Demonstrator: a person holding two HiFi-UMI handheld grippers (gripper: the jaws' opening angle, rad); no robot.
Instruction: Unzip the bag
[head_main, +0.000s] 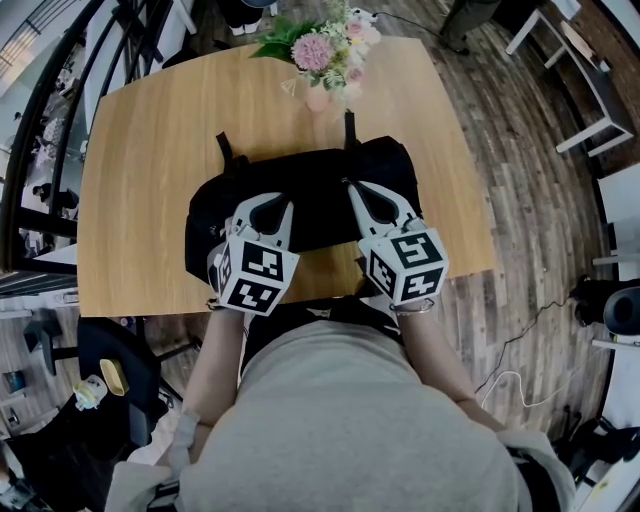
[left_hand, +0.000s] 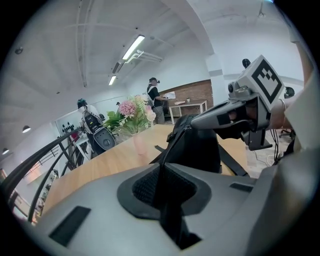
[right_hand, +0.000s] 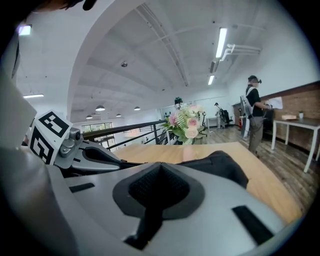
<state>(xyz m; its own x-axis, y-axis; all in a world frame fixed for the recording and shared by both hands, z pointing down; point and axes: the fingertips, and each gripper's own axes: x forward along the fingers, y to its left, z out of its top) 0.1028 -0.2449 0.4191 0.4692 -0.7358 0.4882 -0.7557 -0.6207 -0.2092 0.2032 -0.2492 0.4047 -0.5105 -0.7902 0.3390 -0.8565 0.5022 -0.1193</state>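
A bare stretch of the wooden bench (head_main: 140, 180) lies to the left, and the black bag (head_main: 320, 215) sits across its near half, close to the front edge. One of the bag's two straps (head_main: 225, 150) pokes out over the wood at its far left corner. The left hand-held gripper (head_main: 280, 202) comes down on the left part of the bag's top, its marker cube (head_main: 255, 270) nearest the person. In the left gripper view its jaws are closed on the bag, pinching the zipper seam (left_hand: 172, 142), which runs as a dark ridge from between the pads up to the bag's raised top. Behind the bag, near the middle of the bench's far edge, a bunch of pink and white flowers (head_main: 325, 50) stands upright in a pale vase (head_main: 318, 97), well apart from both tools. The second strap (head_main: 349, 128) sticks out just right of the vase. The right hand-held gripper (head_main: 355, 188) rests on the right part of the bag's top and its jaws are pressed together. Its tip meets the peak of the lifted fabric, but no view shows whether a zipper pull is nipped there. Plank flooring (head_main: 520, 220) lies to the right of the bench, and a person (right_hand: 255, 110) stands at a far desk in the right gripper view
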